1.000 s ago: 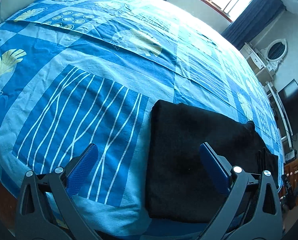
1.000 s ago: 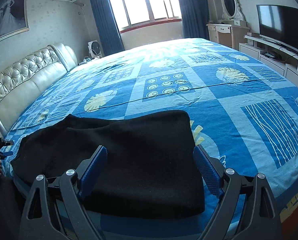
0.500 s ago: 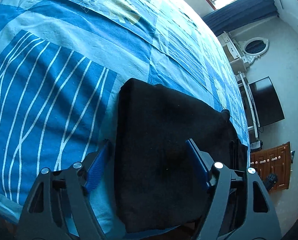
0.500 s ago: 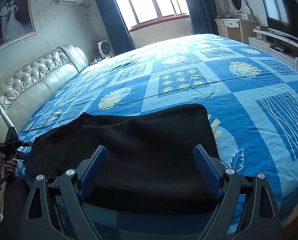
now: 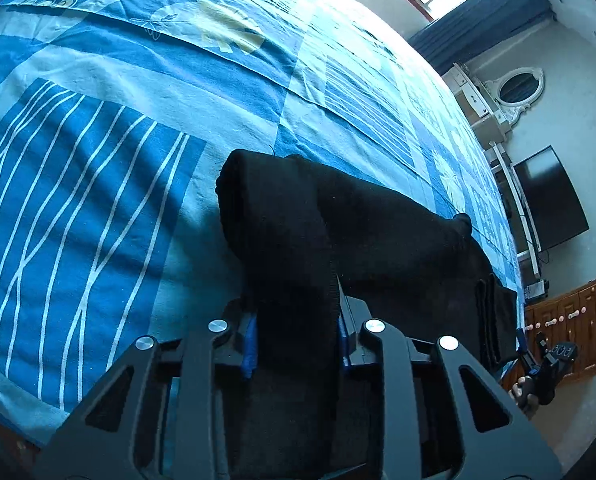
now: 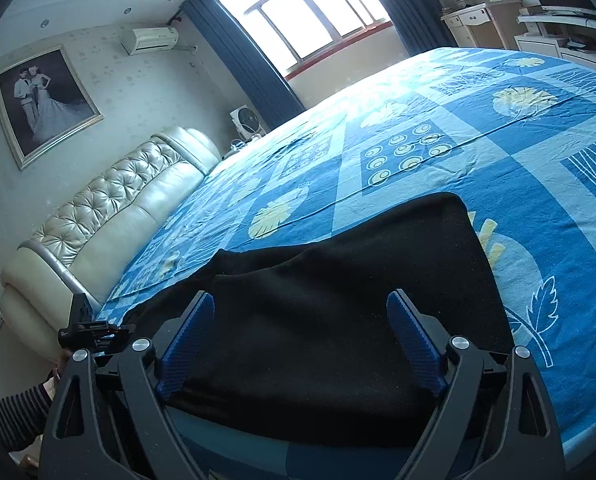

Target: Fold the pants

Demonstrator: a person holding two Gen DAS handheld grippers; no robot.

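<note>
Black pants (image 5: 378, 232) lie folded along the near edge of a blue patterned bedsheet (image 5: 98, 160). My left gripper (image 5: 296, 336) is over one end, its jaws closing, and the cloth is pinched into a raised ridge between the blue pads (image 5: 250, 336). In the right wrist view the pants (image 6: 338, 300) spread flat under my right gripper (image 6: 300, 336). That gripper stands open and wide above the other end, its pads clear of the cloth.
A padded cream headboard (image 6: 110, 216) runs along the left. A television (image 5: 550, 196) and a white dresser with an oval mirror (image 5: 518, 88) stand past the bed. The window (image 6: 306, 20) is behind the bed. The bed's edge is just below both grippers.
The left jaws drew in from wide apart onto the pants' end, and the cloth rose into a fold between them. The right gripper tilted and rolled but kept its opening.
</note>
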